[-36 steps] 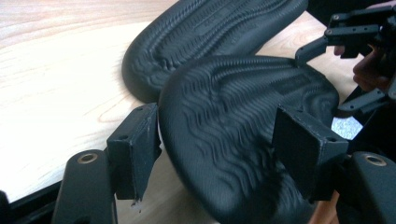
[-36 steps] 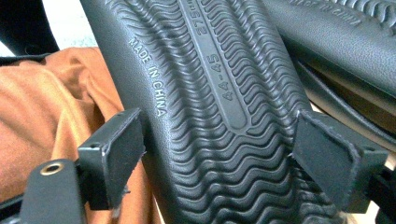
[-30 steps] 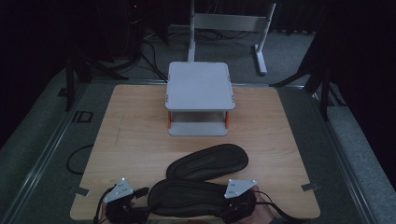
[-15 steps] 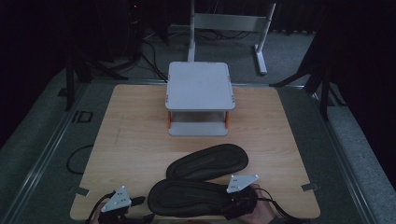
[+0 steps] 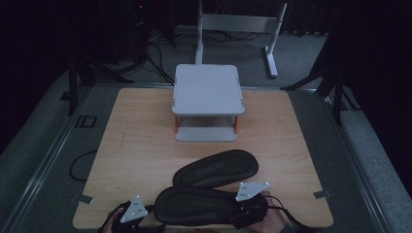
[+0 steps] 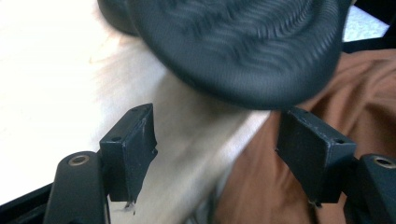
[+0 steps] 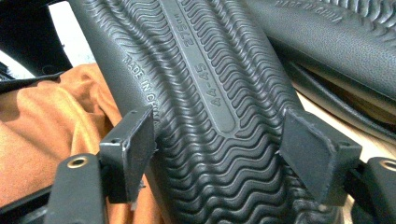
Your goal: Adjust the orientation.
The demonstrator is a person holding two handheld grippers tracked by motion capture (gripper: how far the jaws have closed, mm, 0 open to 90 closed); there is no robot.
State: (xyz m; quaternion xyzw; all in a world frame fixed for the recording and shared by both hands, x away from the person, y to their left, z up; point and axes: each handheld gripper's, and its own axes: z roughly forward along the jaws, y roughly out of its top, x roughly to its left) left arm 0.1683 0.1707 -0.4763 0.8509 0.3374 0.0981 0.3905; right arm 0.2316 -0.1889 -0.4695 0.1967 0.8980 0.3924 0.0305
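Two black slippers lie sole-up at the front of the wooden table (image 5: 136, 145). The far slipper (image 5: 216, 167) rests behind the near slipper (image 5: 201, 206), which hangs over the table's front edge. My left gripper (image 5: 145, 214) is at the near slipper's left end, its jaws (image 6: 219, 154) open and just opened a little wider; the slipper's rounded end (image 6: 243, 46) lies beyond the tips. My right gripper (image 5: 239, 216) is at the right end. Its jaws (image 7: 219, 144) have also just opened a little and frame the wavy sole (image 7: 210, 93), with nothing pressed between the pads.
A small white two-level stand (image 5: 208, 92) with orange posts sits at the table's back centre. A white metal frame (image 5: 238, 24) and cables stand on the floor behind. Orange-brown cloth (image 6: 364, 93) lies below the table's front edge.
The left gripper has shifted slightly along the table's front edge. The slippers and the right gripper stay where they were.
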